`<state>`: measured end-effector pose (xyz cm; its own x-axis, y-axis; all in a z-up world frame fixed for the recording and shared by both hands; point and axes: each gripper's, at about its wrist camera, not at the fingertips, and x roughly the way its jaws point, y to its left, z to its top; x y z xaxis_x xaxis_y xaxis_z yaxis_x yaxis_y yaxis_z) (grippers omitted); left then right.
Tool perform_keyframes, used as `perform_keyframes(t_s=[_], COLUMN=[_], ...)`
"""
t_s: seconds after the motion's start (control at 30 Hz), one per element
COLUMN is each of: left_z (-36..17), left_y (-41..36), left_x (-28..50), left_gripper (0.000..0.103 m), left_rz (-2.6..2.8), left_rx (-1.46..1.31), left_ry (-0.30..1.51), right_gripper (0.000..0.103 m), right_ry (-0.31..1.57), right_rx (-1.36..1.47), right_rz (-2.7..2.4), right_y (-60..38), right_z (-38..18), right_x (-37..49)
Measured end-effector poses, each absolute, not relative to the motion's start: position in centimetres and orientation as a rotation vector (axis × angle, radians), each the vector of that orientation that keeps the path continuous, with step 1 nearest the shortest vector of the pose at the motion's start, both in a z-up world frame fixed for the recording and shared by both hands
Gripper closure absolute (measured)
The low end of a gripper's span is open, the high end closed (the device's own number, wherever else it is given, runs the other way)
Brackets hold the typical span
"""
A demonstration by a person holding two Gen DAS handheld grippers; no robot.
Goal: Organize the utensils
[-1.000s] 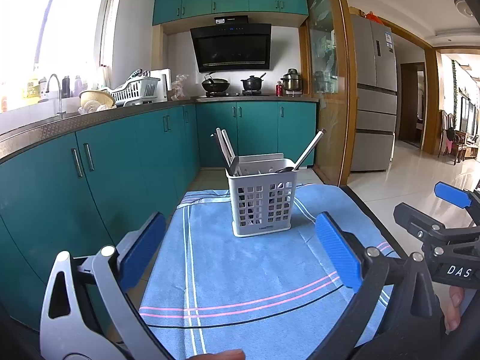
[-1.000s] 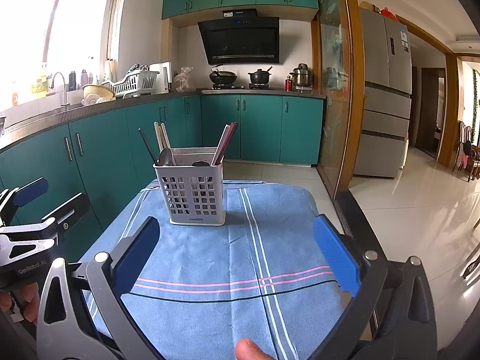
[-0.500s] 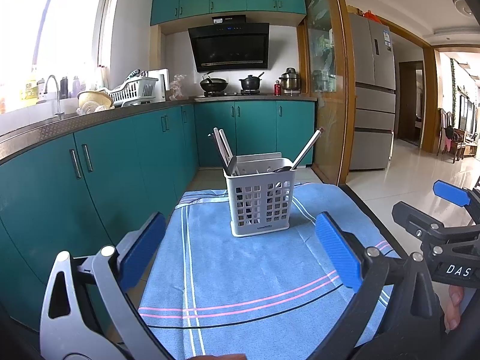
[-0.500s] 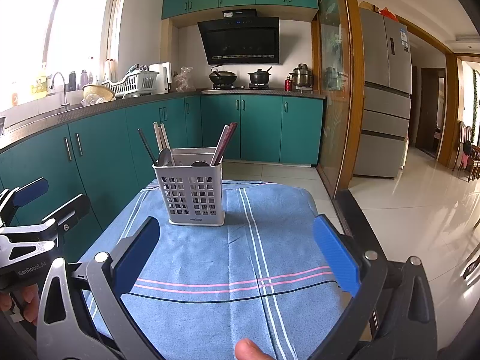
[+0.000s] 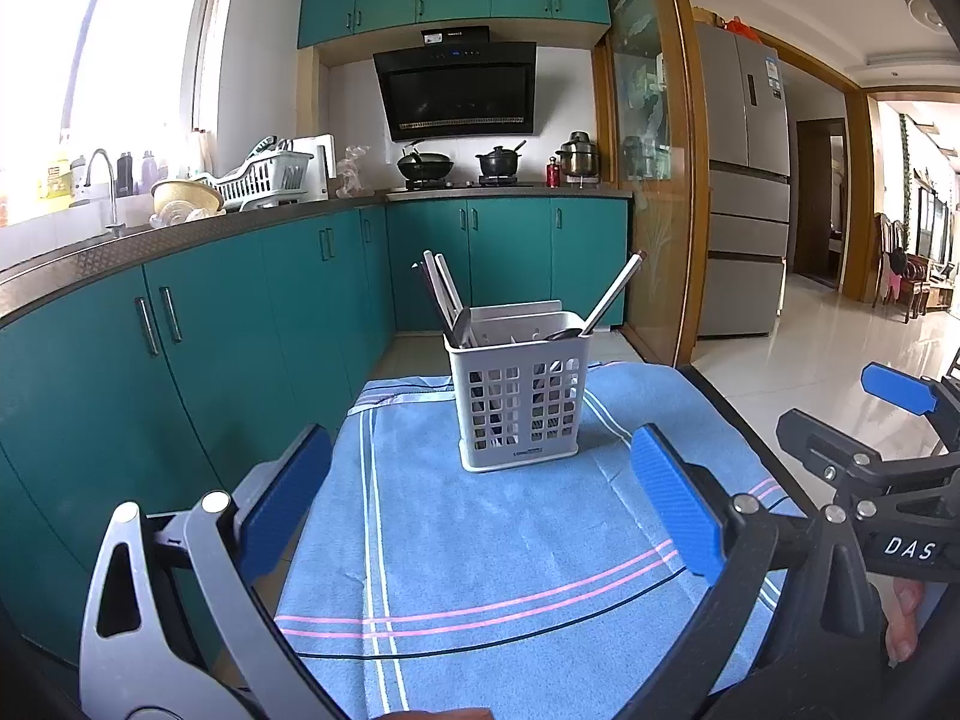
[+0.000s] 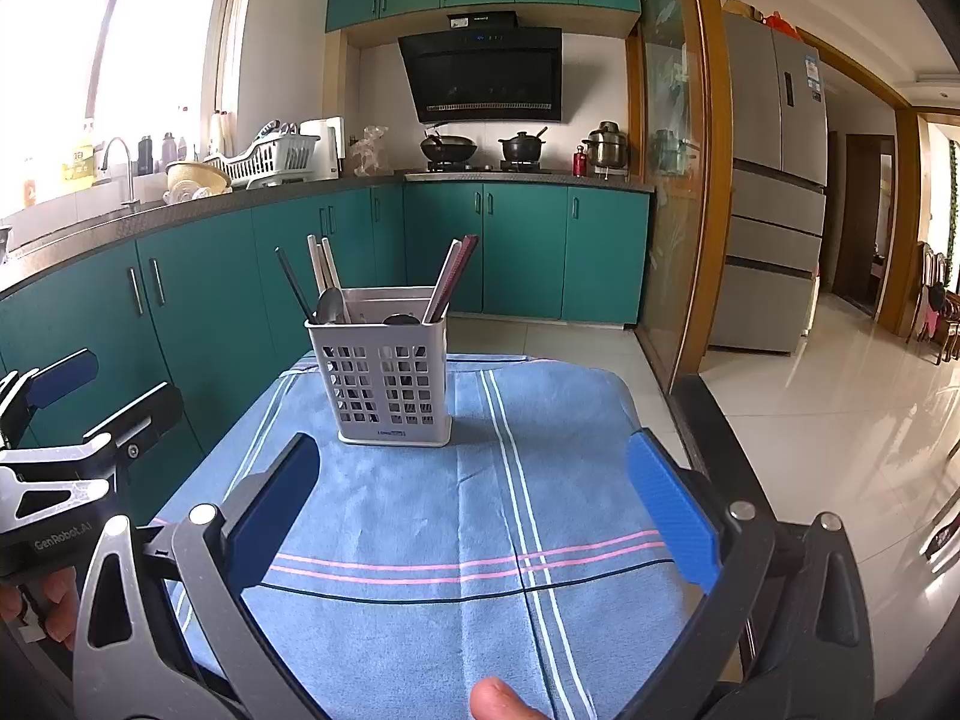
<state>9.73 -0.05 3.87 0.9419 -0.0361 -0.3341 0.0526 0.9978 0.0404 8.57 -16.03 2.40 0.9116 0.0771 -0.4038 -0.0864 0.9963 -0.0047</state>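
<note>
Plastic, light and tippy, the grey utensil caddy [image 5: 517, 399] stands at 12 o'clock on the blue cloth [image 5: 480, 540]; its slim, slippery chopsticks [image 6: 451, 279] want pinching near their tops, while left gripper [image 5: 480, 501] and right gripper [image 6: 471, 507] gape wide, empty.

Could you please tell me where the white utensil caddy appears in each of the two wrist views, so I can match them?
Left wrist view: the white utensil caddy stands just right of centre, on the far part of the blue cloth.
Right wrist view: the caddy stands left of centre, also on the far part of the cloth.
Shared landmark: the black range hood on the back wall, above the caddy in both views.
</note>
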Motion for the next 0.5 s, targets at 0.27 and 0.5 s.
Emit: perform_keyframes(t_s=[0.27, 0.5], left_z=[3.34, 2.94], left_y=[-0.2, -0.17], left_x=[9.96, 10.33], left_gripper=[0.004, 0.004], left_rz=[-0.054, -0.052], left_rx=[0.065, 0.059], left_ry=[0.338, 0.351], right_gripper=[0.003, 0.003], right_ry=[0.43, 0.437], right_rx=[-0.021, -0.022], right_rz=[0.085, 0.085], right_y=[-16.19, -16.11], right_z=[2.18, 1.94], right_x=[8.99, 9.41])
